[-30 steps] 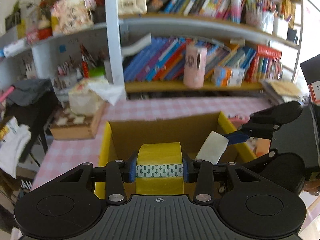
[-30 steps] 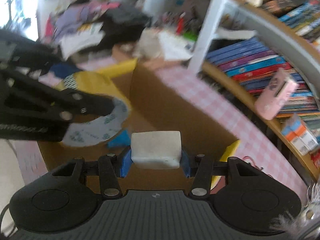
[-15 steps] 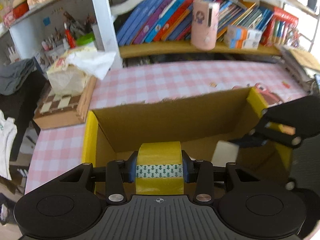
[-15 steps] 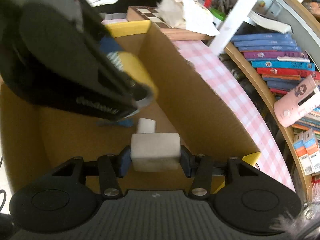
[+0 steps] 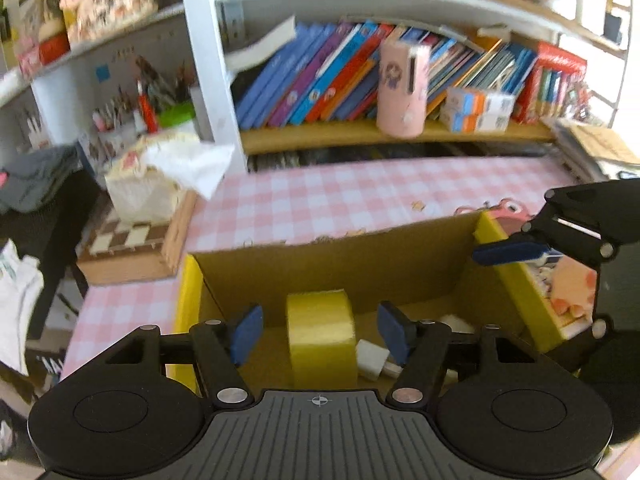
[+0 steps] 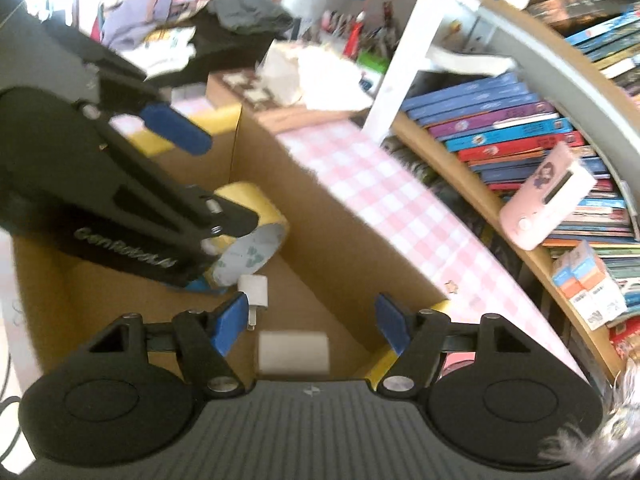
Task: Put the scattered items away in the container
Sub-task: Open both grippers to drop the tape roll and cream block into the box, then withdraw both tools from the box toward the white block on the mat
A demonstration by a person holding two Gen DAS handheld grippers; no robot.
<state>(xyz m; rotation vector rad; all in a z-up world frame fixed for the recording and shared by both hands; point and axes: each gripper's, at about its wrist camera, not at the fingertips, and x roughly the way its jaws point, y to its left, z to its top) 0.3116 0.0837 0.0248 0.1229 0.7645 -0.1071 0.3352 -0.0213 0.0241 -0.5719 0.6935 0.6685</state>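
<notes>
A cardboard box (image 5: 360,264) with yellow flaps sits on the pink checked table. My left gripper (image 5: 320,334) is open above it; a yellow tape roll (image 5: 321,336) stands free on edge inside the box between the fingers. My right gripper (image 6: 308,324) is open over the box's right end; a white block (image 6: 293,353) lies loose below it. A white charger plug (image 6: 254,291) lies on the box floor next to the tape roll (image 6: 252,236). The box wall (image 6: 340,240) runs along the table side.
A tissue box on a chessboard case (image 5: 140,216) stands left of the box. Bookshelves with a pink case (image 5: 402,88) line the back. A pink toy (image 5: 508,210) lies behind the box's right flap. The other gripper (image 6: 100,184) crowds the box's left half.
Both grippers have opened. The tape roll has left the left gripper and the white block has left the right gripper; both now sit inside the box. Both grippers have lifted slightly.
</notes>
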